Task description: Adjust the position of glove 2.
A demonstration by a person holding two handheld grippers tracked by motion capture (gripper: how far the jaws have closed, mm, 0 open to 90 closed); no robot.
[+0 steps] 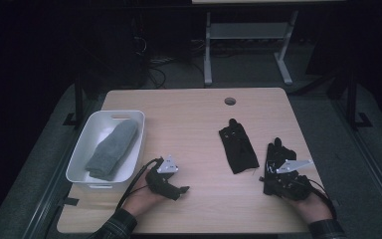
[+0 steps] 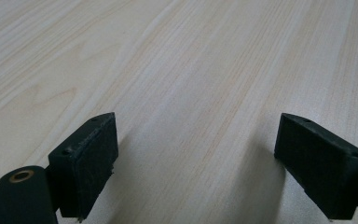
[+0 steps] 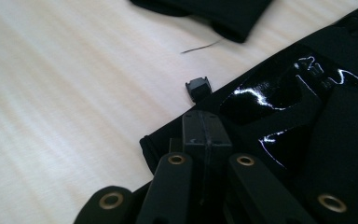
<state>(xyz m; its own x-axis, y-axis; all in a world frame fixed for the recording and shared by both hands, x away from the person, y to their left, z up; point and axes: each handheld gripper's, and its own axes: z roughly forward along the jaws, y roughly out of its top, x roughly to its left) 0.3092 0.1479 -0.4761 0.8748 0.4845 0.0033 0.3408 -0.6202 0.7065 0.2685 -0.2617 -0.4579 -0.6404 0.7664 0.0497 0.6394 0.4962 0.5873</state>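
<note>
The person sits at the near edge of the table (image 1: 194, 114), a hand-held gripper in each hand. The right hand-held gripper (image 1: 274, 175) lies low at the right side of the table, and its jaws are pressed together on the cuff edge of a black glove (image 1: 277, 155). In the right gripper view that glove (image 3: 303, 116) spreads out just past the closed jaws, with a glossy printed patch on its back and a small black tab sticking out at its edge. The glove lies flat on the wood with its fingers pointing away from the person.

A second black glove (image 1: 237, 146) lies just to the left of the first, near the middle of the table, apart from it and untouched; its cuff shows at the top of the right gripper view (image 3: 214, 11), with a loose thread beside it.

The left hand-held gripper (image 1: 175, 188) rests near the front edge, left of centre, its jaws spread wide over bare wood with nothing between them.

At the left edge stands a white plastic bin (image 1: 79, 159), and a grey sock (image 1: 112, 149) lies folded inside it.
</note>
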